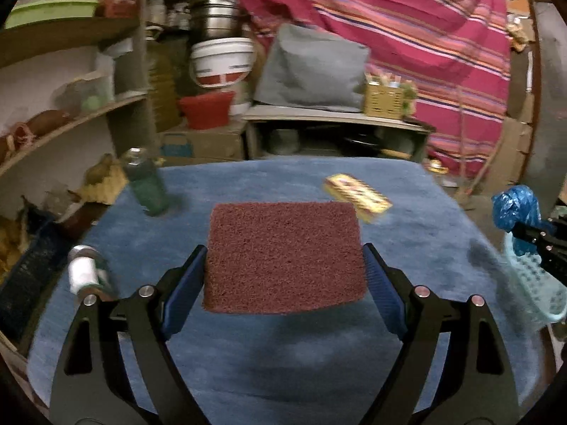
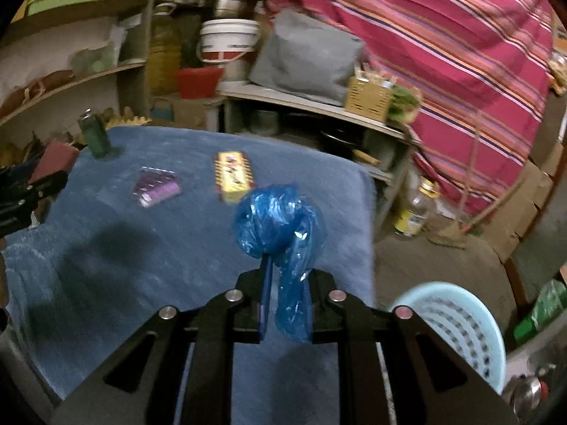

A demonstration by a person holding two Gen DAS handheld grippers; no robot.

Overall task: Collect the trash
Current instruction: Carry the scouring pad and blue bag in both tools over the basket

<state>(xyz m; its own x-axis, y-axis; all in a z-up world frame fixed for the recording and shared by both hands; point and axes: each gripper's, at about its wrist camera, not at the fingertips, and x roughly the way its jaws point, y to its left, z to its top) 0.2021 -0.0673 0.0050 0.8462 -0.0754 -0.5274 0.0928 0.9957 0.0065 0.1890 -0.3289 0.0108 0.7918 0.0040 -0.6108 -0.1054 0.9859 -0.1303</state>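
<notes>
My left gripper (image 1: 284, 260) is shut on a maroon scrub pad (image 1: 283, 255) and holds it above the blue towel-covered table (image 1: 248, 354). My right gripper (image 2: 285, 276) is shut on a crumpled blue plastic bag (image 2: 280, 219), held near the table's right edge. A light blue basket (image 2: 457, 329) sits low to the right of the table; it also shows in the left wrist view (image 1: 538, 283). A yellow carton (image 2: 234, 175) and a purple blister pack (image 2: 156, 187) lie on the towel. The carton shows in the left wrist view (image 1: 358, 193).
A green can (image 1: 145, 184) stands at the table's far left. A white-capped bottle (image 1: 86, 272) lies at the left edge. Shelves, buckets and a grey bag stand behind. A yellow-labelled bottle (image 2: 418, 209) stands on the floor to the right.
</notes>
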